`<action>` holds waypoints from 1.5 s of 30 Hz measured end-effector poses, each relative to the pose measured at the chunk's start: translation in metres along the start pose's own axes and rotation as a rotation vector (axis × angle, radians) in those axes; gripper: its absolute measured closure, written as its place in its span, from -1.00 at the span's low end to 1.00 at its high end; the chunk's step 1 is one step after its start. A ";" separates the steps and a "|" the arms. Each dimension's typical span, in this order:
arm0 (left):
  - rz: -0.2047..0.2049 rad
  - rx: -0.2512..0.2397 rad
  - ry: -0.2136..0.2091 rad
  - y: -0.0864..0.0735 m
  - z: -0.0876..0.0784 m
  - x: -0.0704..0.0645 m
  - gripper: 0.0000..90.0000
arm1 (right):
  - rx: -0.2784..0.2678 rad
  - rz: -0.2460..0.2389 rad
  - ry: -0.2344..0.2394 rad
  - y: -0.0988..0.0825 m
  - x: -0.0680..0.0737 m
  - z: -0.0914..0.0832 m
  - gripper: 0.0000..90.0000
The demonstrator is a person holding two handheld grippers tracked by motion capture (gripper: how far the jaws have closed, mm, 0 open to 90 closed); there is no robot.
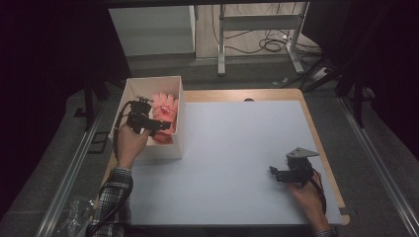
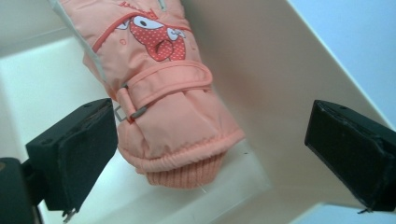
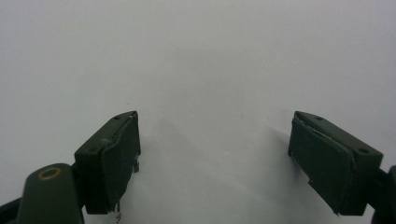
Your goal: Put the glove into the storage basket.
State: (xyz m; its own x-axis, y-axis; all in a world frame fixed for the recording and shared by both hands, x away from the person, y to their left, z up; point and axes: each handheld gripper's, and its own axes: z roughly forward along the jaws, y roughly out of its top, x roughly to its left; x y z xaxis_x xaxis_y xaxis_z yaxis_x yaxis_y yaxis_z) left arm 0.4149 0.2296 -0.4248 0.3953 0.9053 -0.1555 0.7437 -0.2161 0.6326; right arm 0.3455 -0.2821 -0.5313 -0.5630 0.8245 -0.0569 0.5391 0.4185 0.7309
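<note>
In the white box (image 1: 129, 94) at the table's far left lies a pink glove (image 1: 165, 109), the left gripper (image 1: 157, 127) spread wide over it, while the right gripper (image 1: 272, 171) rests open near the right edge.

Box walls (image 1: 179, 118) hem the glove (image 1: 163, 116); mat (image 1: 237, 148) lies open.

the glove (image 2: 173, 116) is salmon-pink, with a ribbed cuff in the same pink, a red patch dotted white and a grey edge. the box (image 1: 129, 94) is cream-white. the table (image 1: 237, 148) is pale grey-blue with a light wood border. both grippers (image 1: 148, 118) (image 1: 276, 174) are black. the person's sleeve (image 1: 112, 195) is black-and-white plaid.
</note>
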 end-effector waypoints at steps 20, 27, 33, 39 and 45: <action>0.056 -0.105 -0.051 -0.022 -0.024 -0.022 -0.92 | 0.000 -0.001 -0.001 0.000 0.000 0.000 -0.62; 0.074 -0.107 -0.054 -0.032 -0.031 -0.026 -0.92 | 0.000 -0.001 -0.002 0.000 0.000 0.000 -0.62; 0.091 -0.110 -0.066 -0.039 -0.035 -0.031 -0.92 | 0.000 -0.002 -0.002 0.000 0.000 0.000 -0.62; 0.109 -0.122 -0.094 -0.047 -0.037 -0.040 -0.92 | 0.001 -0.005 -0.004 0.000 0.000 0.000 -0.63; 0.146 -0.131 -0.133 -0.059 -0.035 -0.055 -0.92 | 0.000 -0.005 -0.005 0.000 0.000 0.000 -0.63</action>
State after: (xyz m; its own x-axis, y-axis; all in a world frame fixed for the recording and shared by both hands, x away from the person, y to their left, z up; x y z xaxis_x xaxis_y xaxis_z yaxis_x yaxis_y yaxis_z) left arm 0.3306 0.2050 -0.4270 0.5678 0.8097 -0.1485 0.6004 -0.2839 0.7476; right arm 0.3452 -0.2817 -0.5310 -0.5625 0.8243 -0.0637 0.5364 0.4224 0.7307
